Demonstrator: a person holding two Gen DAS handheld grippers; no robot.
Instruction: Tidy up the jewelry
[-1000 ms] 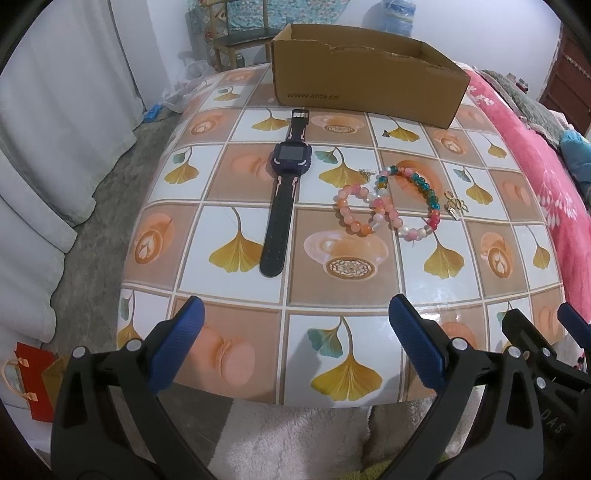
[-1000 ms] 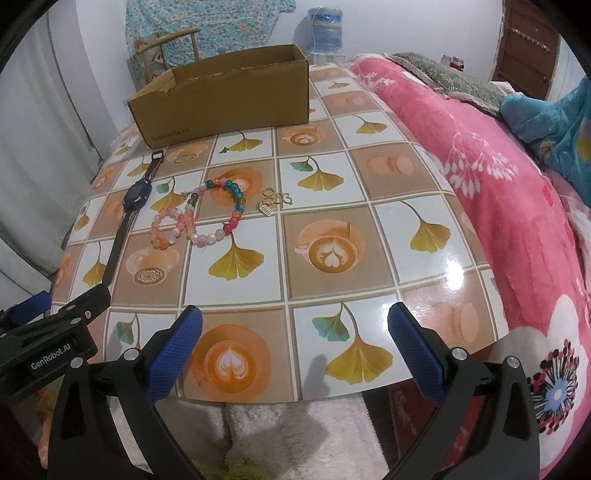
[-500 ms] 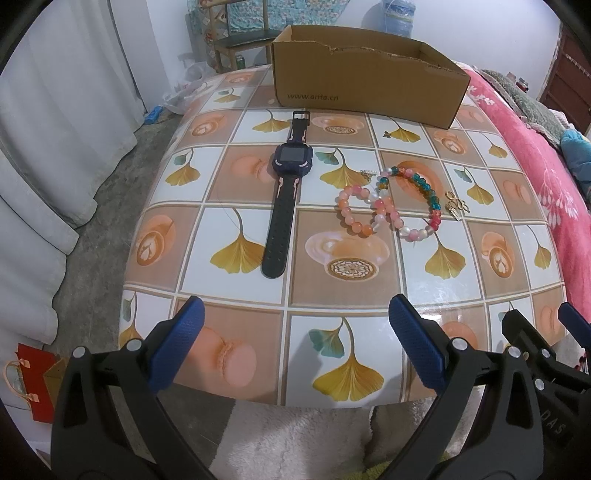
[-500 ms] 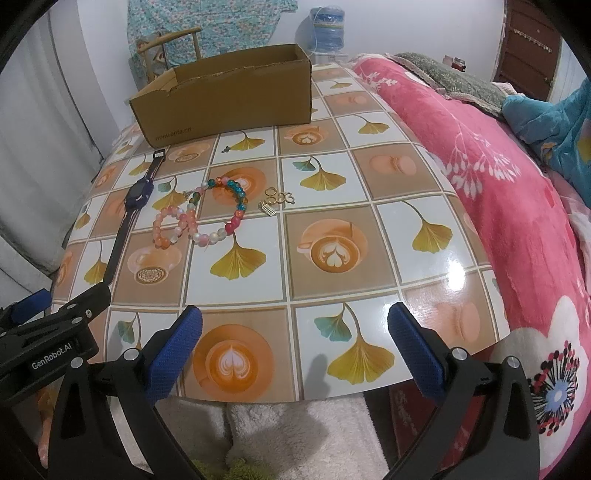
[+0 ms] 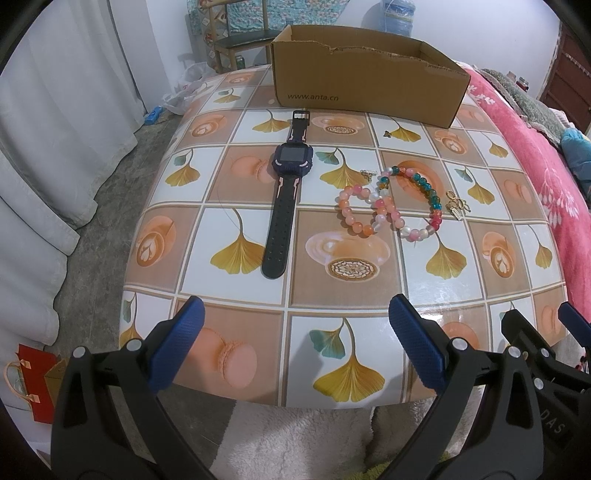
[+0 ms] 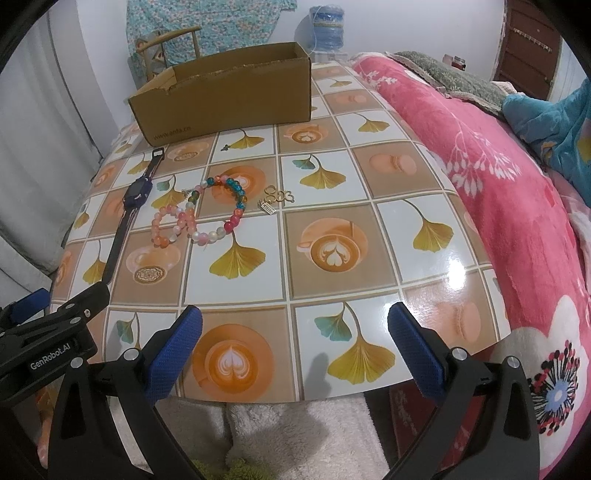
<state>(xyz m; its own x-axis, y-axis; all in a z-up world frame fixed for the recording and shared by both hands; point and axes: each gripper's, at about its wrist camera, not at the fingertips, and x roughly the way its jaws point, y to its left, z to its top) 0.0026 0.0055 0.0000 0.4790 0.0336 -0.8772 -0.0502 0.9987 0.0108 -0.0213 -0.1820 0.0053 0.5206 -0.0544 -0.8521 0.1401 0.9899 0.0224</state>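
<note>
A dark purple watch (image 5: 287, 197) (image 6: 132, 205) lies flat on the patterned table (image 5: 369, 369). To its right sit a pink bead bracelet (image 5: 364, 218) (image 6: 173, 226) and a larger multicoloured bead bracelet (image 5: 413, 205) (image 6: 221, 206), overlapping. A small gold trinket (image 5: 457, 207) (image 6: 277, 197) lies beyond them. An open cardboard box (image 5: 365, 88) (image 6: 225, 96) stands at the table's far side. My left gripper (image 5: 295, 343) hangs open over the near table edge, nothing between its fingers. My right gripper (image 6: 295, 343) is open too, beside it on the right.
A pink flowered blanket (image 6: 498, 192) covers a bed along the table's right side. White curtains (image 5: 55, 129) hang on the left. A chair (image 6: 166, 44) and a water bottle (image 6: 327, 27) stand behind the box. A red bag (image 5: 33, 380) sits on the floor, lower left.
Both grippers have crept slightly forward toward the table; the jewelry and box have not moved.
</note>
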